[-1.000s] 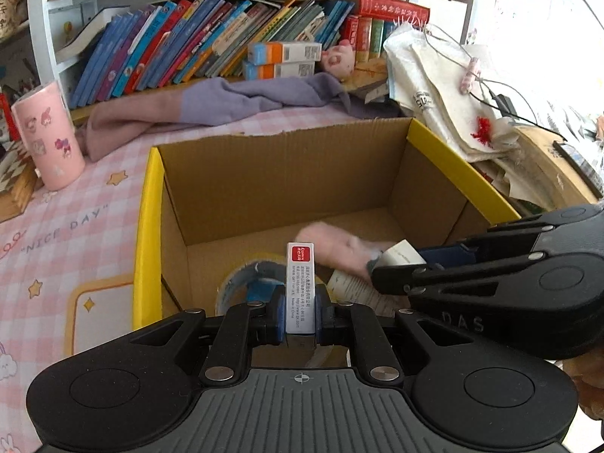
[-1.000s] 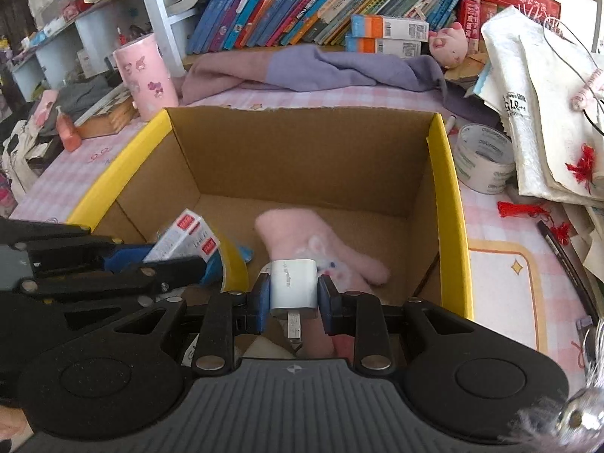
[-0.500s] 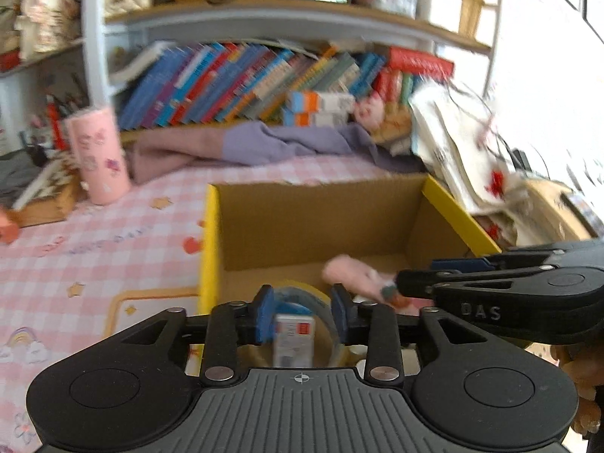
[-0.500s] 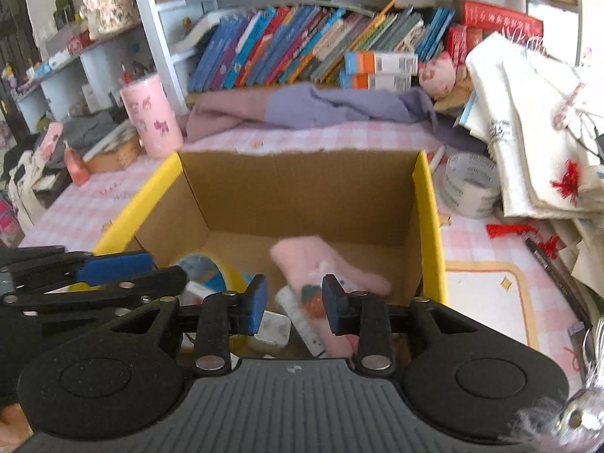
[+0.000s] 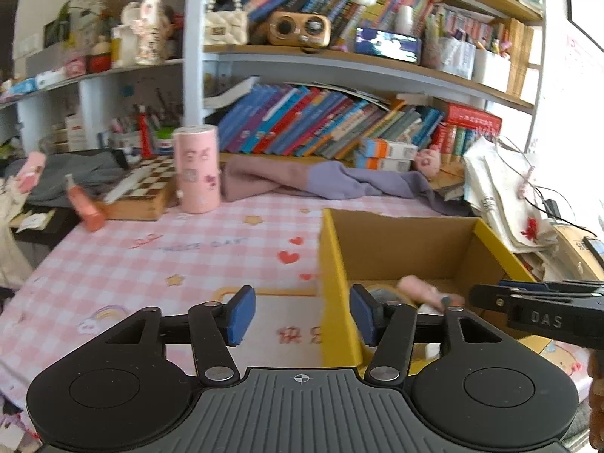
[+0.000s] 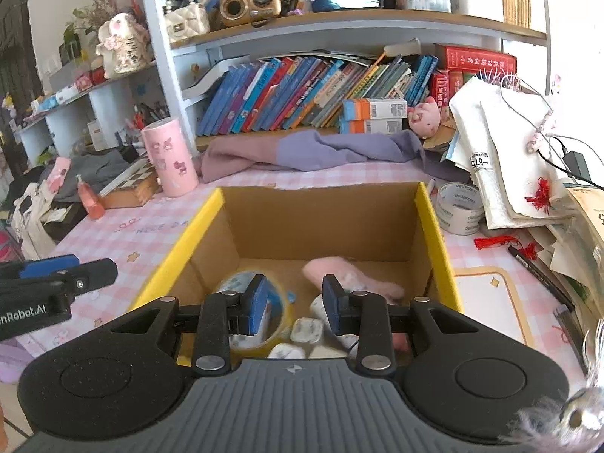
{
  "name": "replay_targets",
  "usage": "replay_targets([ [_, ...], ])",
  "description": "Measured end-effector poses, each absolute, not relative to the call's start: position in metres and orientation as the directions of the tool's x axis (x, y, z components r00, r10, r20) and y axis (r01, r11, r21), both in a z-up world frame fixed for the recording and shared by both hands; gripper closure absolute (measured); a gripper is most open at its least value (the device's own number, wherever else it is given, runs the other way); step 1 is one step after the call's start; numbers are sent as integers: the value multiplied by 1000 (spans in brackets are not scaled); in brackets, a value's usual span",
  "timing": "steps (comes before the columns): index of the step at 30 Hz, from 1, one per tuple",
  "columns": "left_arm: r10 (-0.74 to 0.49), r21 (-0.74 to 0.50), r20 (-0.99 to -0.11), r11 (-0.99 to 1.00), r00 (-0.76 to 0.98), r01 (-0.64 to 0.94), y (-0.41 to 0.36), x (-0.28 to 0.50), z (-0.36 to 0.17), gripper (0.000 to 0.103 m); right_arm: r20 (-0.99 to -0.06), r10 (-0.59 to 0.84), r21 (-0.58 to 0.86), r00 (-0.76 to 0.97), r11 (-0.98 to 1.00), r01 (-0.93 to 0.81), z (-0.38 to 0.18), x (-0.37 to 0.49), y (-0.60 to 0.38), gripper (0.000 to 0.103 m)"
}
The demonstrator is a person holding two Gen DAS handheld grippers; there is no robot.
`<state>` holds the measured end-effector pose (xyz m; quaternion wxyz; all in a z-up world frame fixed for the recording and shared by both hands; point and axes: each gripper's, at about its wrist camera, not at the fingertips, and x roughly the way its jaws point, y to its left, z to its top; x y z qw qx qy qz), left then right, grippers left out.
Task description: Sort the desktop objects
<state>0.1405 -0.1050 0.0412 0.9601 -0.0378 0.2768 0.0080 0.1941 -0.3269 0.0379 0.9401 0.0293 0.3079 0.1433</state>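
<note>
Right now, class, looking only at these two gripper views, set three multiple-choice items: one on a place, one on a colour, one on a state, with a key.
1. Where does the pink glove lie?
A. inside the cardboard box
B. on the bookshelf
C. under the chessboard

2. What colour are the box's side rims?
A. green
B. yellow
C. white

3. What is between the pads of the right gripper?
A. a white charger
B. a roll of tape
C. nothing

Key:
1 A, the glove rests on the box floor towards the back.
2 B, both side edges of the box are yellow.
3 C, the blue pads stand apart with only the box's contents seen far below them.
</note>
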Motion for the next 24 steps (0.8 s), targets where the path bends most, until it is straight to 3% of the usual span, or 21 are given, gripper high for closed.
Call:
replay_targets([
  [10, 0, -60, -536, 997, 844, -38, -66, 96, 39, 27, -578, 257, 113, 774, 965, -235, 37, 138, -284, 73],
  [14, 7, -50, -541, 998, 841, -41, -56, 77, 36, 20, -578, 230, 101, 783, 972, -211, 35, 115, -269, 58],
  [24, 28, -12, -550, 999, 835, -42, -40, 31, 26, 6, -601, 175, 64, 780, 983, -171, 25, 63, -239, 46],
])
